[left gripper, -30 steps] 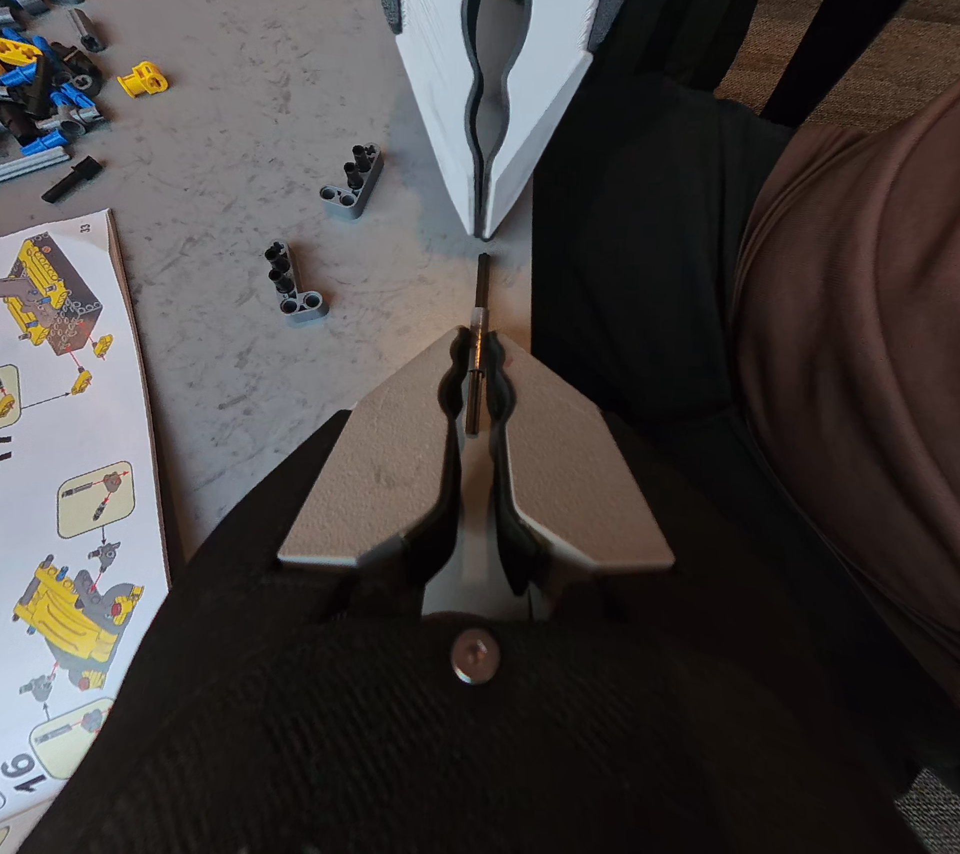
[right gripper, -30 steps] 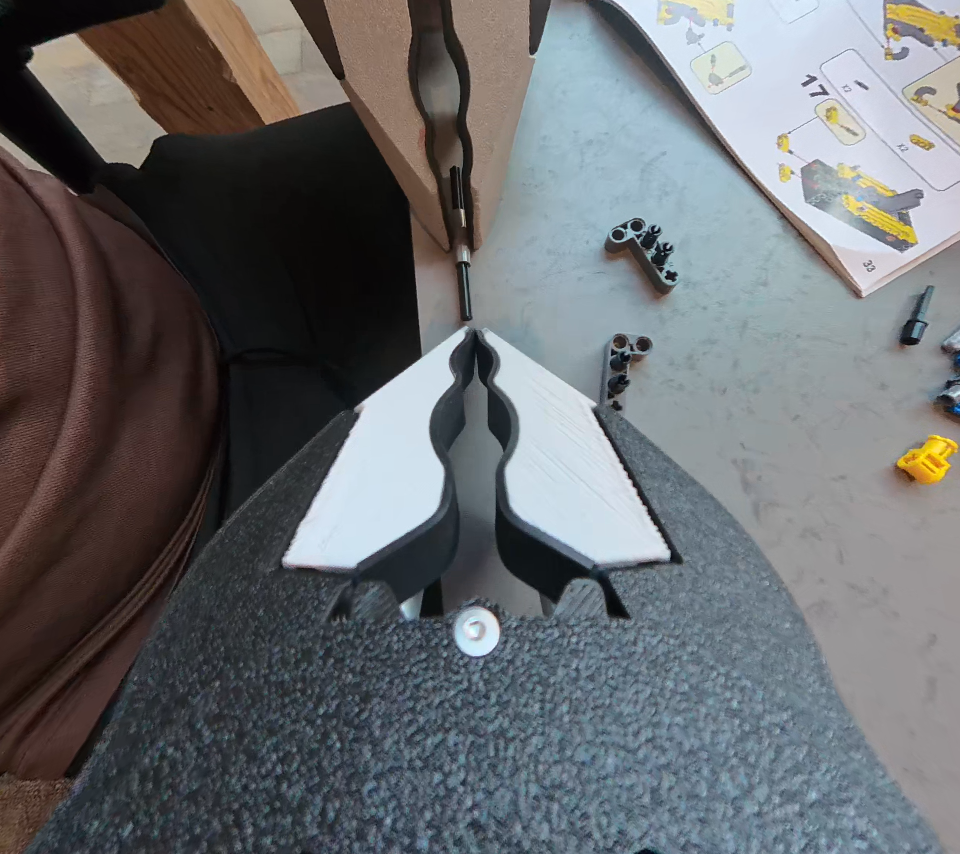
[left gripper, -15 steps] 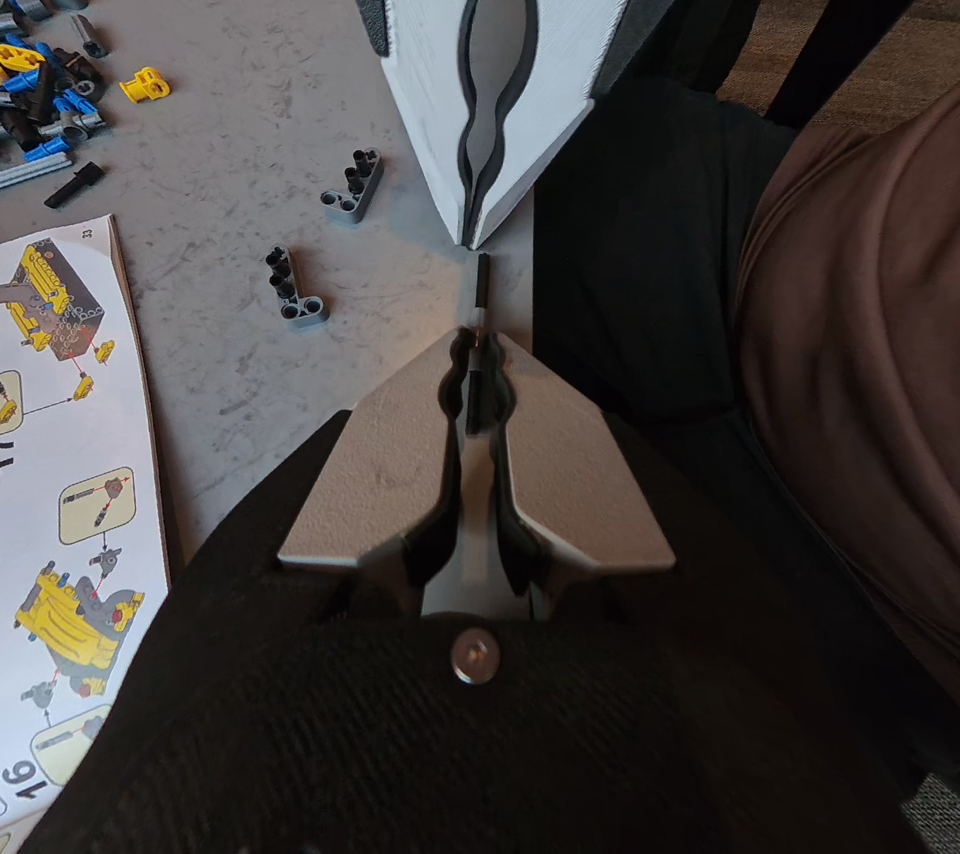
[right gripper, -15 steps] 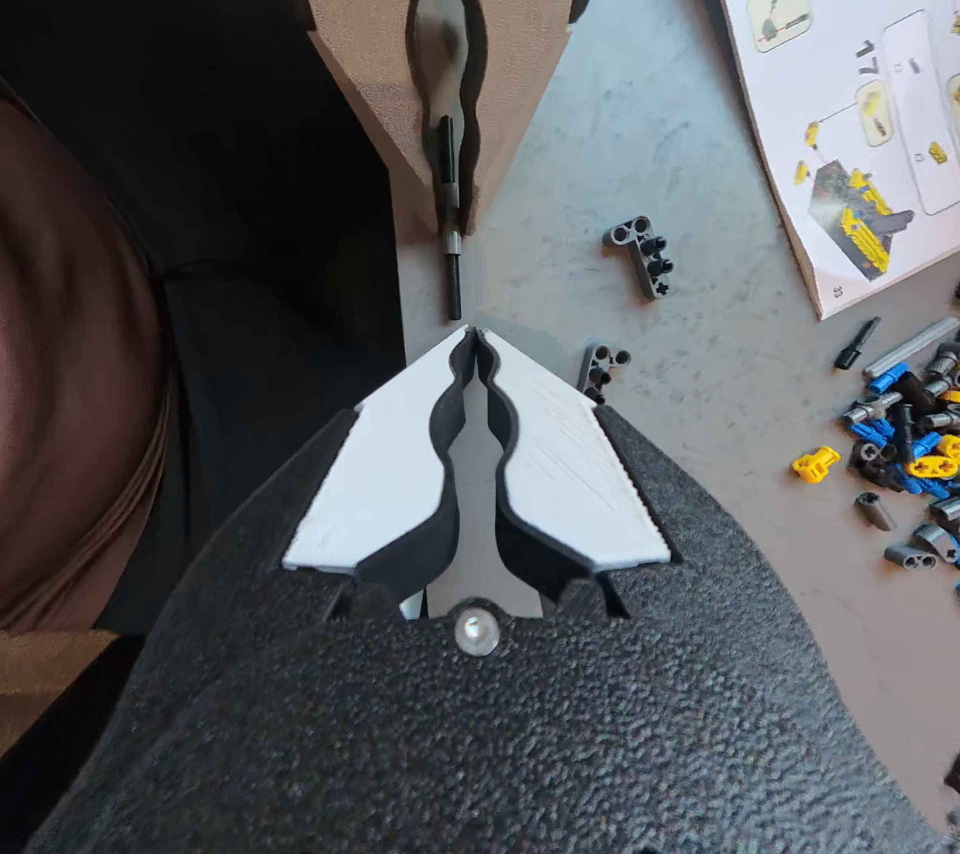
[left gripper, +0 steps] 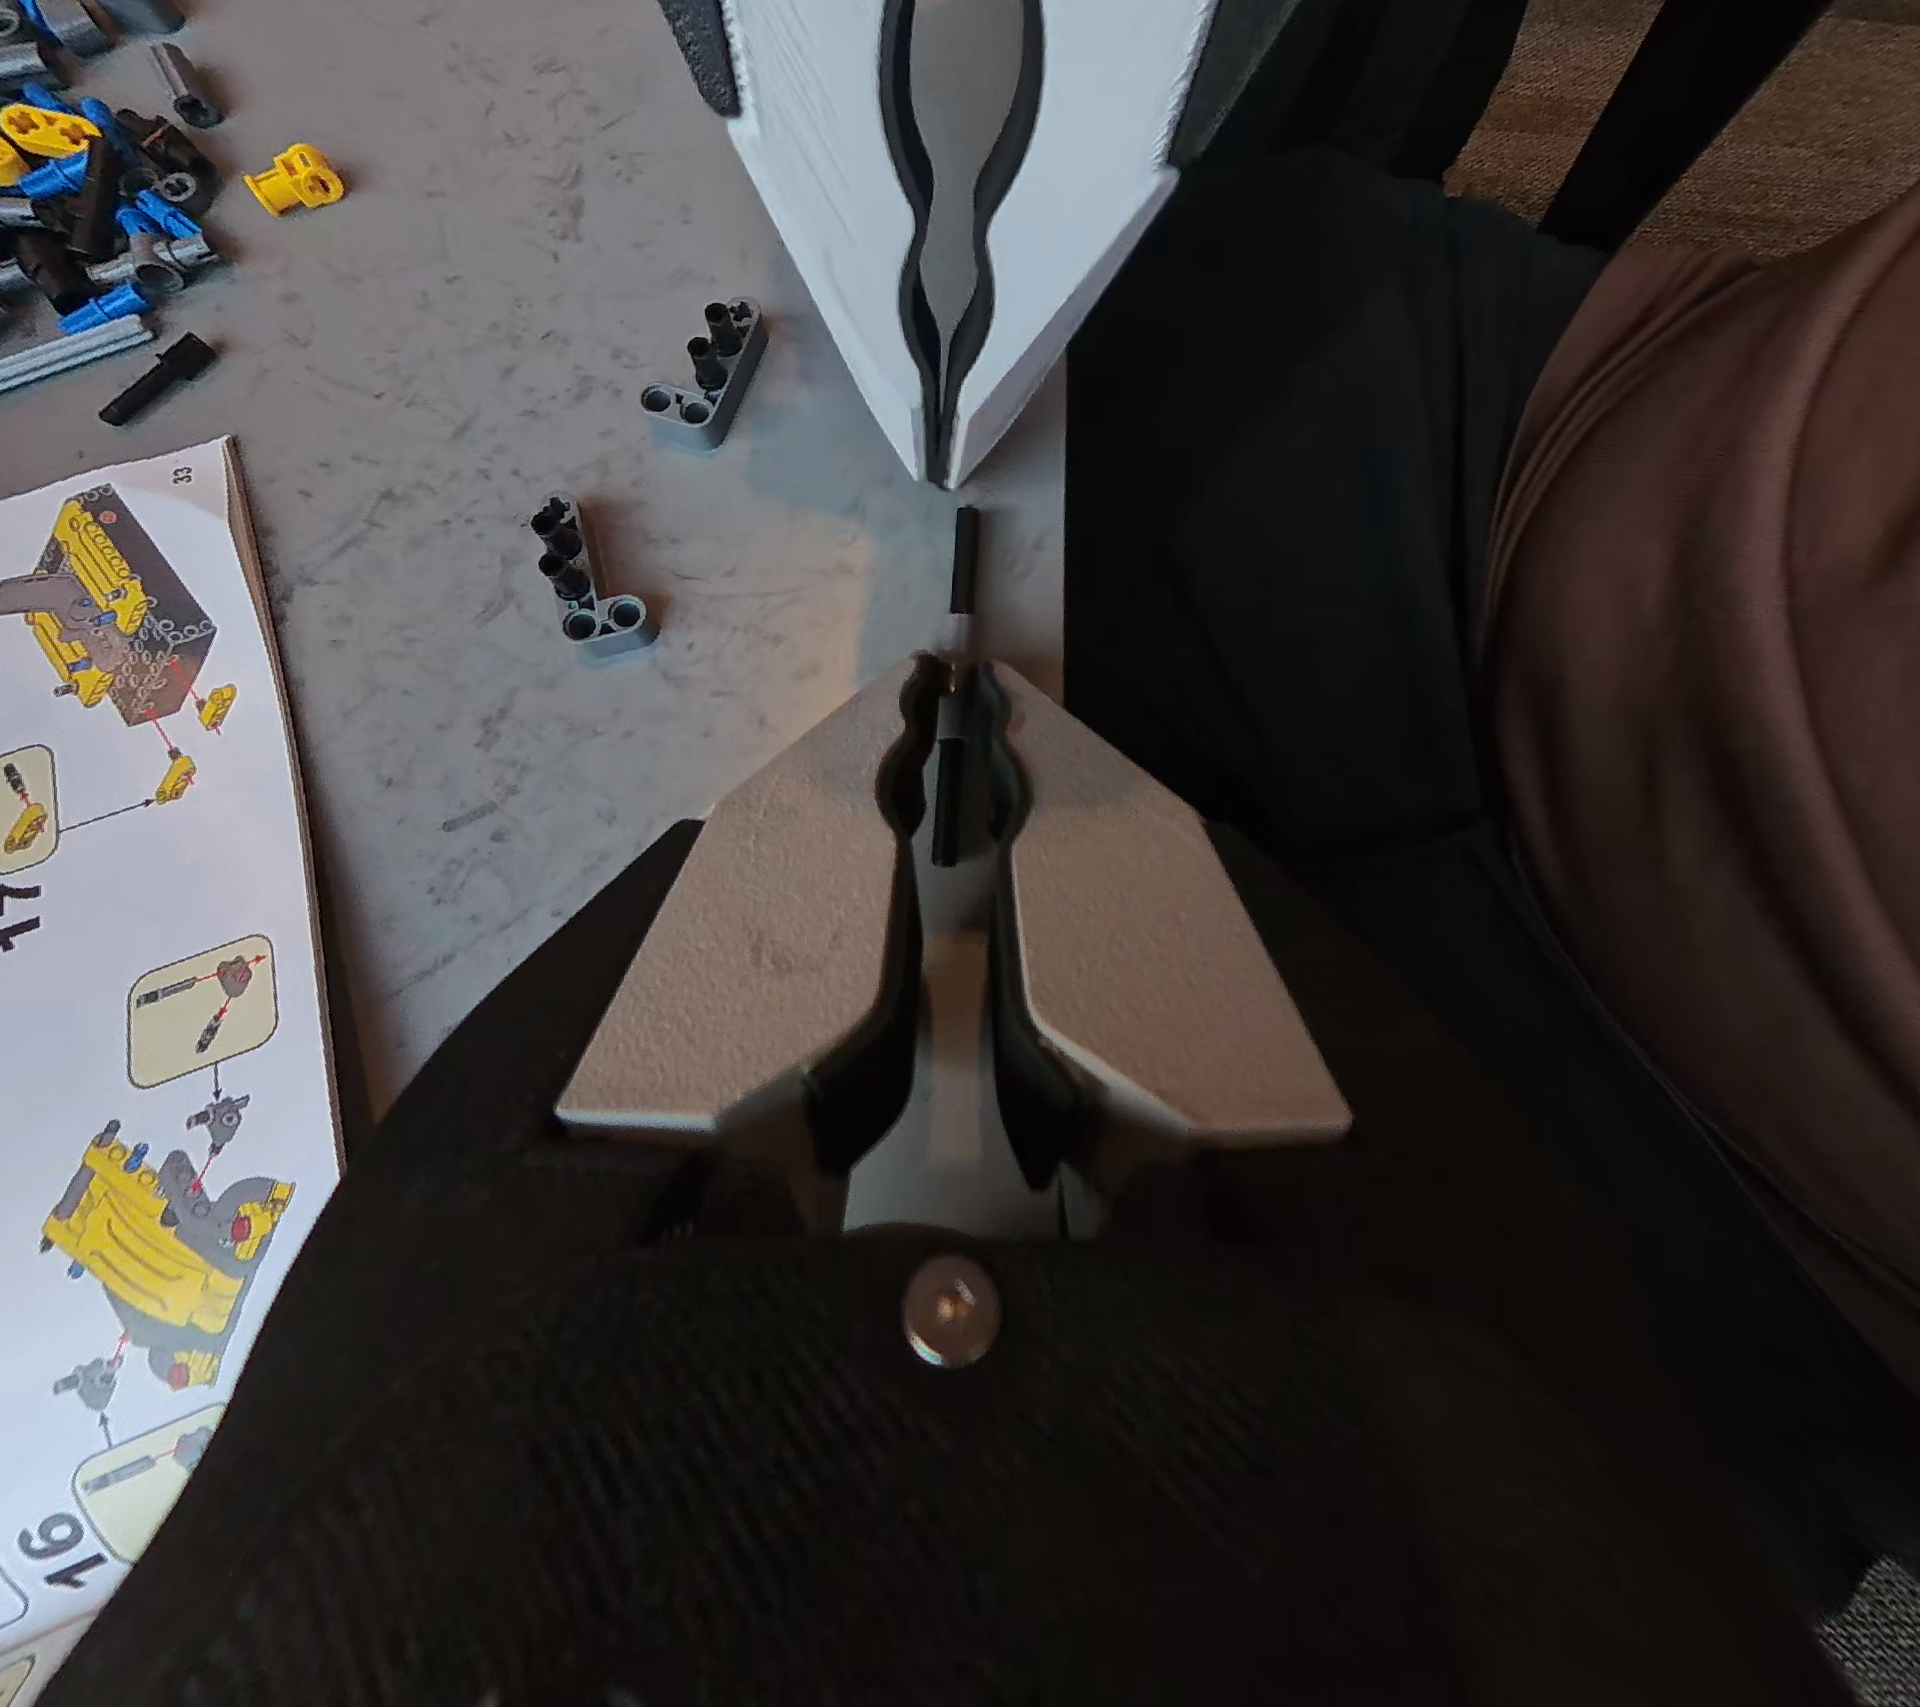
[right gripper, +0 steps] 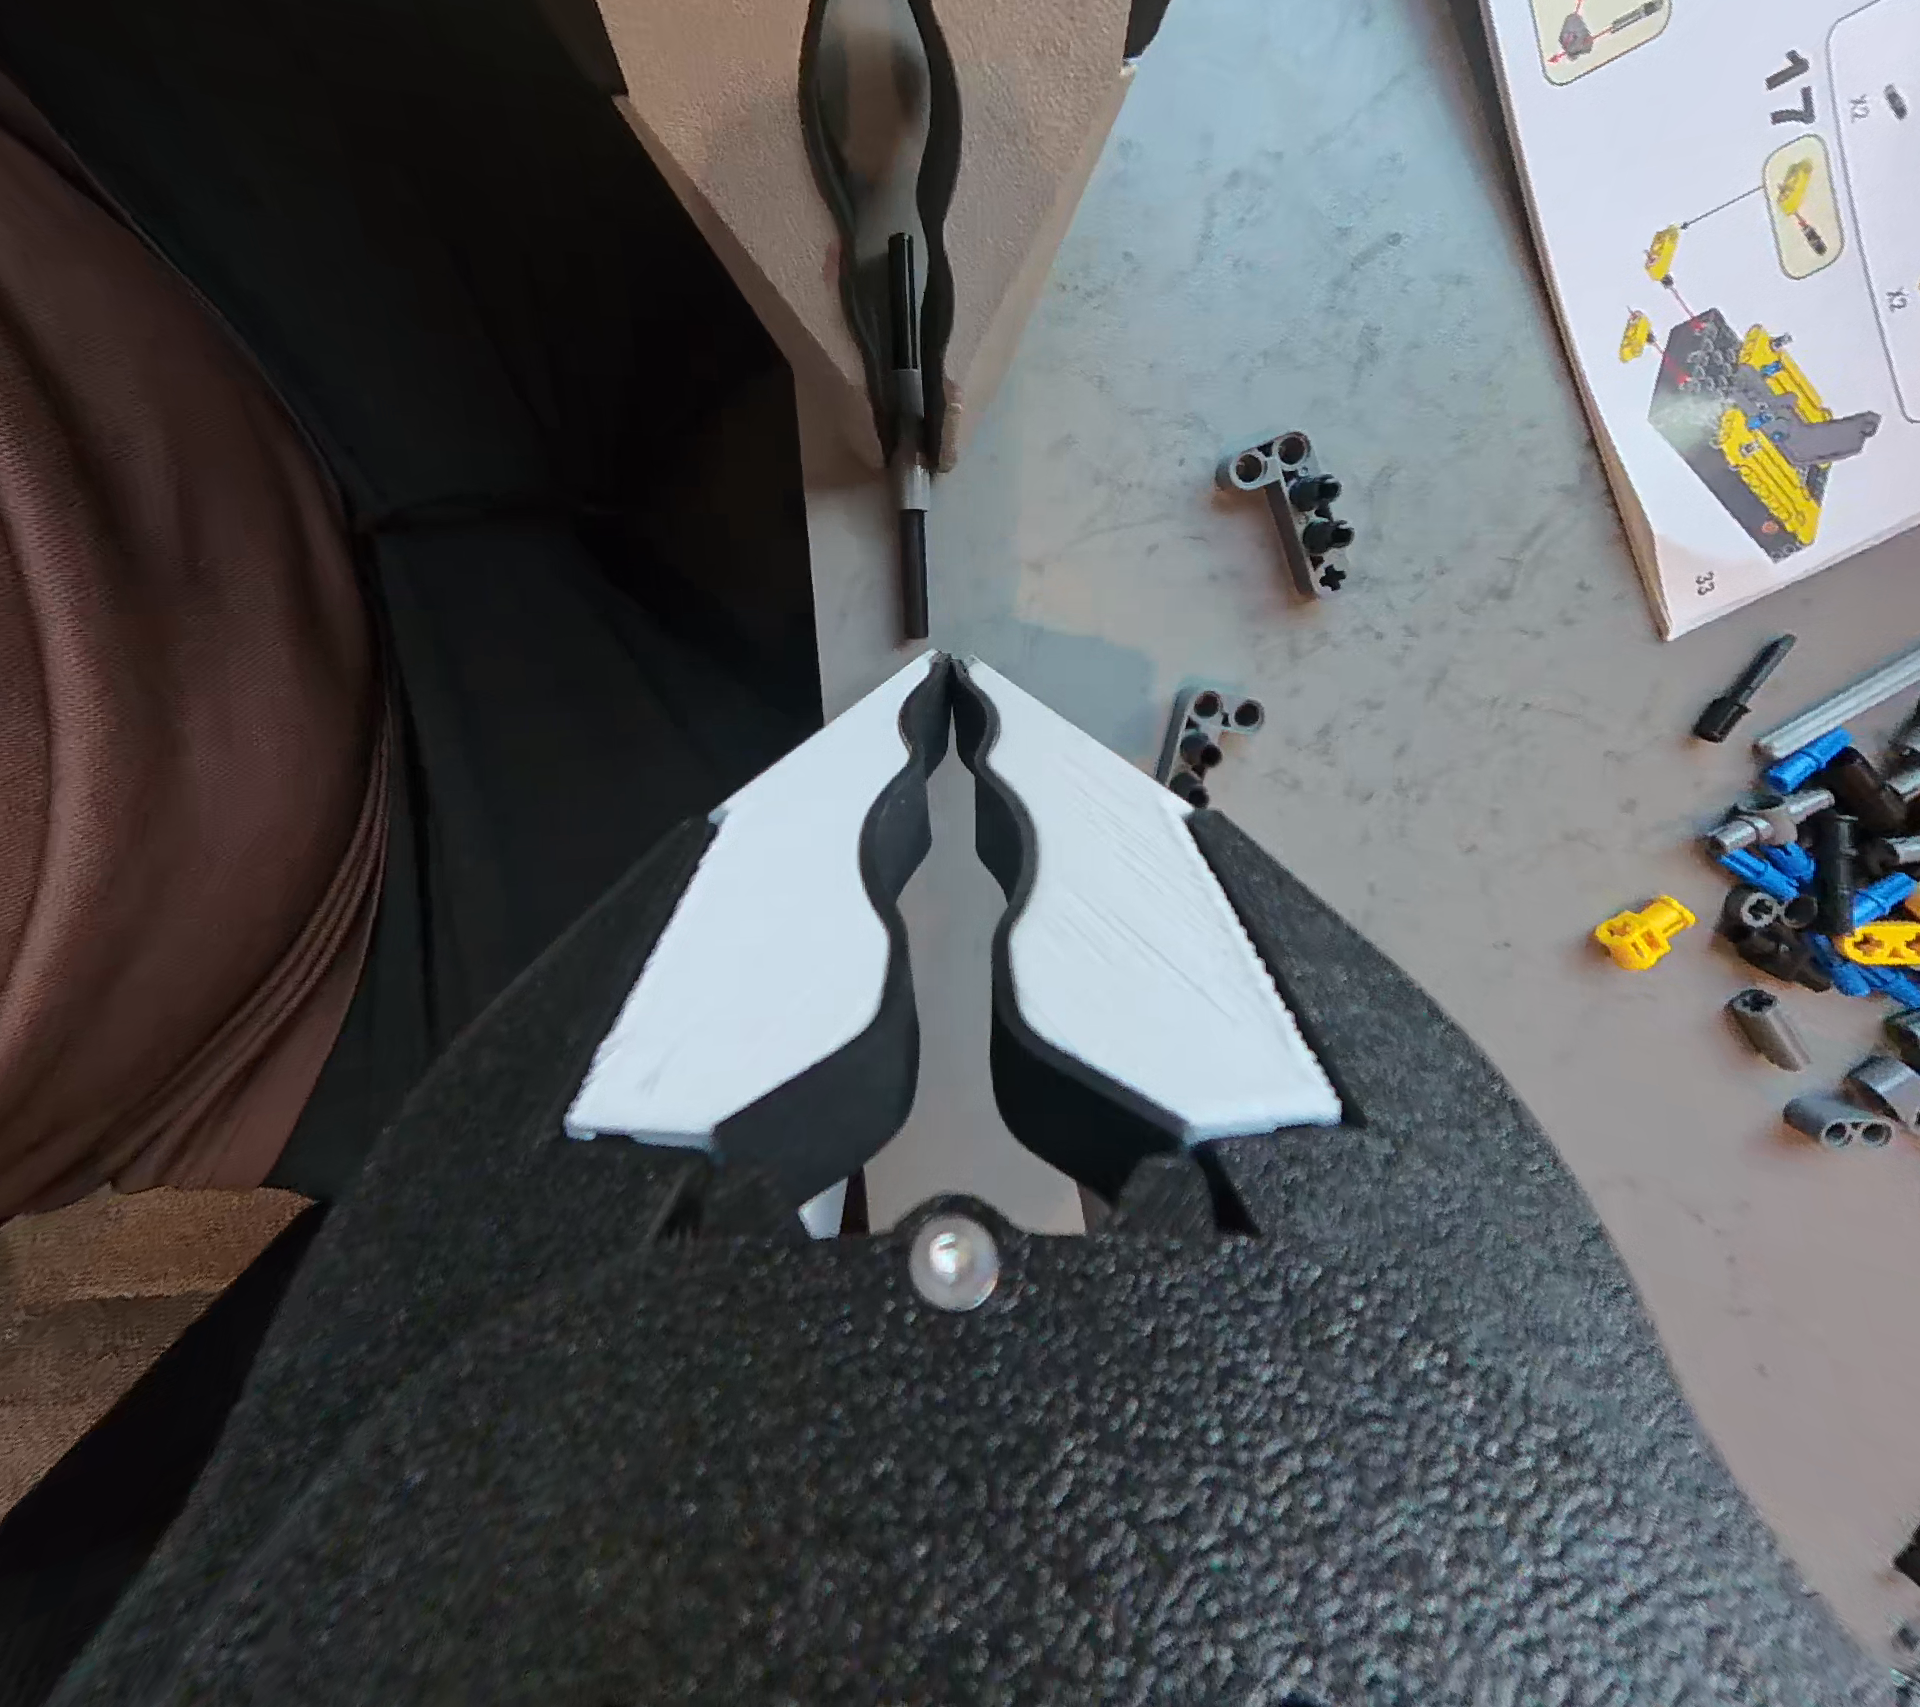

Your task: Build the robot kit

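My two grippers meet tip to tip over the table's near edge.

My left gripper (left gripper: 954, 670) grips a thin axle (left gripper: 962, 577) that sticks out forward past its tips; my right gripper (right gripper: 951, 658) faces it from the other side, tips closed together, just short of the axle's free end (not touching, as far as I can tell). On the table (left gripper: 436, 99), beside the axle, lie two L-shaped beams (left gripper: 592, 582) (left gripper: 712, 369), one behind the other. Farther out lies an open instruction booklet (left gripper: 135, 878), with a heap of small parts (left gripper: 83, 203) beyond its corner. My lap (left gripper: 1299, 514) lies on the opposite side, below the table edge.
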`<move>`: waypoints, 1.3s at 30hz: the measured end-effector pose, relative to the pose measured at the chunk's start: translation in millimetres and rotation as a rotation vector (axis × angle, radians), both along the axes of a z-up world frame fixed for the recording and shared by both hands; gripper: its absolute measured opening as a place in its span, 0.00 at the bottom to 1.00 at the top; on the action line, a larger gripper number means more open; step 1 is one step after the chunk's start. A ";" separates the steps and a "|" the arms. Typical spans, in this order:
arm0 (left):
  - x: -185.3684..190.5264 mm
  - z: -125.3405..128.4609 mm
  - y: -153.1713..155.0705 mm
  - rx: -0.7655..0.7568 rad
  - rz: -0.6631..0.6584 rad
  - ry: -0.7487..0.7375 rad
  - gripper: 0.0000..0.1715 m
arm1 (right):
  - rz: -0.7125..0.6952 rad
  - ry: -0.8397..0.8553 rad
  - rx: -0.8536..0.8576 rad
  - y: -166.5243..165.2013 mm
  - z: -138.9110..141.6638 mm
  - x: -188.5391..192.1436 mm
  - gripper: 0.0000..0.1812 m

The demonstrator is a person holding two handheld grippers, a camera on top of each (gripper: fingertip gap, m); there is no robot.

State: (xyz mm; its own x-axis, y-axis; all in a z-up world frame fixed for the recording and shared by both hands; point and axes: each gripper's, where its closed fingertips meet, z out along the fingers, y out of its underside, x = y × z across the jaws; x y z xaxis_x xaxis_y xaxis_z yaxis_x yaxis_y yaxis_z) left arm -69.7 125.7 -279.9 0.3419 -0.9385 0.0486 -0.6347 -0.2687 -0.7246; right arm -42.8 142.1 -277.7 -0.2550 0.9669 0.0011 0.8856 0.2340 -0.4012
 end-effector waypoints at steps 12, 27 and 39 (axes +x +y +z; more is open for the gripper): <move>-0.1 0.0 0.1 -0.003 0.000 -0.001 0.02 | 0.002 0.027 -0.045 -5.2 -4.5 -1.3 0.00; -0.2 0.0 -0.4 -0.007 0.000 0.003 0.02 | 0.026 0.117 -0.058 -6.5 -4.4 -3.9 0.00; -0.1 0.0 -0.3 -0.007 0.001 0.004 0.02 | 0.060 0.099 -0.067 -7.4 -4.6 -4.8 0.00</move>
